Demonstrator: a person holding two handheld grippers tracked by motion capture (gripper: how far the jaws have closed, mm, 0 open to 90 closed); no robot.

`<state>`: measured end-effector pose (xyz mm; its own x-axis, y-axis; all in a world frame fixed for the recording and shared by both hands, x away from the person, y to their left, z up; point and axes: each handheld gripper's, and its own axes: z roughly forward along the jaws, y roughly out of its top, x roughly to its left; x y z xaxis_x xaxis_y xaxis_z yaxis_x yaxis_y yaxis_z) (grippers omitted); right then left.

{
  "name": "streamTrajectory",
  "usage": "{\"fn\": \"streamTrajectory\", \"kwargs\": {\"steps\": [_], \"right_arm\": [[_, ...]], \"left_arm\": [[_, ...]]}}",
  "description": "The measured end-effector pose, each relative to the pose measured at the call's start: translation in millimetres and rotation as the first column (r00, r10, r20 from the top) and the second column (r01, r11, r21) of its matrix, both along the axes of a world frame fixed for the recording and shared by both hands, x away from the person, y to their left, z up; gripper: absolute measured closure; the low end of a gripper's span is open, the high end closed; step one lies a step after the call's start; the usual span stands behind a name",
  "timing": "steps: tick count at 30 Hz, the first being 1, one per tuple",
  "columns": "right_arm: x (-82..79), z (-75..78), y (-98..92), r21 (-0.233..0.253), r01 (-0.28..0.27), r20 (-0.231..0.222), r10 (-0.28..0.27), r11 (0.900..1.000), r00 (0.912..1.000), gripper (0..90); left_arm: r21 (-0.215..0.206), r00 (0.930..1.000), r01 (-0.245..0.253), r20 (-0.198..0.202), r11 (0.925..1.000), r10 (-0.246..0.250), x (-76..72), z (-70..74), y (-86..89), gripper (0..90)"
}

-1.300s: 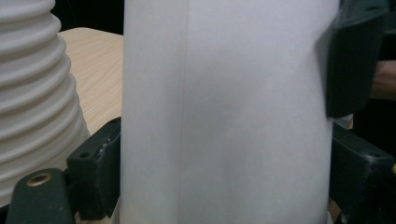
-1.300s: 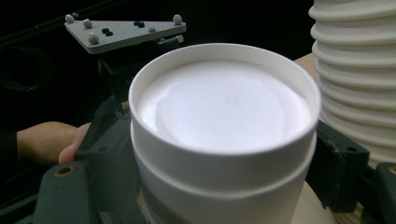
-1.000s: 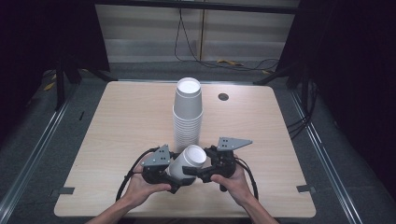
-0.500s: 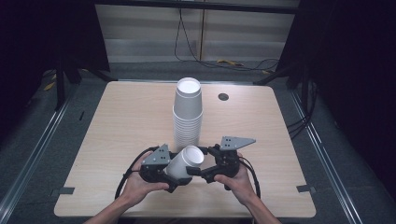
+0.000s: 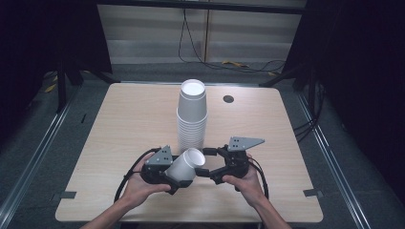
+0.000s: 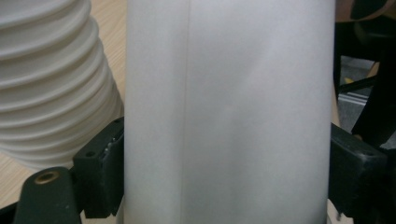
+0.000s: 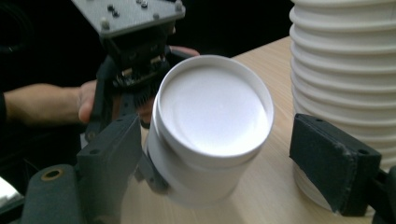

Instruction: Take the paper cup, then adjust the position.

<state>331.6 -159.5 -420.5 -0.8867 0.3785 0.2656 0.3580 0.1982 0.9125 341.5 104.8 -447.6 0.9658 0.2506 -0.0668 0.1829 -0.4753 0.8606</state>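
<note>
A tall stack of white paper cups (image 5: 192,114) stands upright at the table's middle. Just in front of it, my left gripper (image 5: 165,171) is shut on a single white cup (image 5: 186,164), which lies tilted with its mouth facing right and up. That cup's wall (image 6: 229,112) fills the space between the left jaws, with the stack (image 6: 51,79) beside it. My right gripper (image 5: 209,163) is open at the cup's mouth. Seen along the right gripper (image 7: 224,158), the cup's rim (image 7: 215,112) sits between its spread jaws without touching them, and the stack (image 7: 345,70) is at the right.
The wooden table (image 5: 119,124) has bare surface to the left and right of the stack. A small dark round hole (image 5: 228,99) sits near the far edge. Cables trail from both grippers toward the front edge. The surroundings are dark floor and rails.
The held cup and the left gripper have edged slightly left. The right gripper has stayed close at the cup's mouth with little movement.
</note>
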Motion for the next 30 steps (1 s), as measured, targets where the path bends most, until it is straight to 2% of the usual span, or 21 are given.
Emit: {"fn": "streamTrajectory", "kwargs": {"steps": [2, 3, 4, 5, 10, 11, 13, 17, 18, 23, 24, 25, 26, 28, 30], "right_arm": [[0.0, -0.1, -0.6, -0.008, -0.003, 0.004, 0.003, 1.000, 1.0000, 17.1], [-0.3, 0.0, -2.3, -0.026, 0.004, 0.013, -0.004, 1.000, 0.9999, 17.1], [-0.3, 0.0, -2.3, -0.026, 0.004, 0.013, -0.004, 1.000, 0.9999, 17.1], [-0.8, 0.0, -4.3, -0.044, 0.002, 0.011, -0.002, 0.999, 0.9999, 17.1], [-0.8, -0.1, -4.9, -0.097, -0.005, 0.011, 0.006, 0.995, 0.9999, 17.2], [-0.5, -0.4, -4.3, -0.108, -0.010, 0.009, 0.011, 0.994, 0.9999, 17.2], [-0.2, -0.9, -3.9, -0.121, -0.018, 0.005, 0.018, 0.992, 0.9998, 17.2], [0.4, -1.4, -5.3, -0.116, -0.015, -0.020, 0.013, 0.993, 0.9997, 17.2], [0.6, -1.5, -5.9, -0.121, -0.015, -0.026, 0.012, 0.993, 0.9996, 17.2], [-0.8, -0.1, -4.6, -0.149, -0.036, -0.032, 0.032, 0.988, 0.9990, 17.6], [-0.8, 0.8, -4.0, -0.173, -0.047, -0.033, 0.042, 0.984, 0.9986, 17.6], [-0.8, 0.8, -4.0, -0.173, -0.047, -0.033, 0.042, 0.984, 0.9986, 17.6], [-0.5, 1.2, -3.7, -0.197, -0.049, -0.041, 0.042, 0.979, 0.9983, 17.6], [-0.3, 1.1, -3.6, -0.209, -0.051, -0.043, 0.043, 0.977, 0.9982, 17.6], [0.1, 0.3, -2.7, -0.239, -0.058, -0.056, 0.046, 0.969, 0.9974, 17.6]], "left_arm": [[0.007, 1.0000, -0.001, -0.004, 1.0000, 0.001, 0.3, 0.2, 0.4, 15.6], [0.037, 0.9999, 0.004, -0.012, 0.9993, -0.004, 2.2, 1.6, 2.3, 15.6], [0.037, 0.9999, 0.004, -0.012, 0.9993, -0.004, 2.2, 1.6, 2.3, 15.6], [0.041, 0.9996, 0.002, -0.029, 0.9992, 0.000, 3.2, 1.7, 4.3, 15.6], [0.079, 0.9996, 0.002, -0.028, 0.9969, 0.001, 3.6, 3.0, 6.0, 15.6], [0.093, 0.9998, 0.005, -0.017, 0.9956, -0.004, 3.8, 3.7, 6.1, 15.6], [0.113, 0.9999, 0.008, -0.008, 0.9936, -0.007, 2.8, 6.3, 5.4, 15.6], [0.120, 0.9998, 0.009, -0.018, 0.9927, -0.007, 3.8, 6.9, 3.5, 15.8], [0.152, 0.9998, 0.014, -0.014, 0.9883, -0.012, 3.1, 5.6, 2.7, 15.8], [0.187, 0.9994, 0.027, -0.026, 0.9820, -0.022, 3.3, 3.9, 2.1, 15.8], [0.198, 0.9994, 0.031, -0.024, 0.9797, -0.027, 3.1, 3.5, 1.8, 15.9], [0.203, 0.9994, 0.032, -0.019, 0.9787, -0.029, 3.1, 3.1, 1.5, 15.9], [0.224, 0.9991, 0.042, -0.019, 0.9736, -0.039, 2.9, 3.0, 0.8, 15.9], [0.232, 0.9990, 0.045, -0.014, 0.9717, -0.043, 3.0, 3.0, 0.4, 15.9], [0.236, 0.9988, 0.049, -0.016, 0.9705, -0.046, 3.1, 3.4, 0.2, 16.1]]}}
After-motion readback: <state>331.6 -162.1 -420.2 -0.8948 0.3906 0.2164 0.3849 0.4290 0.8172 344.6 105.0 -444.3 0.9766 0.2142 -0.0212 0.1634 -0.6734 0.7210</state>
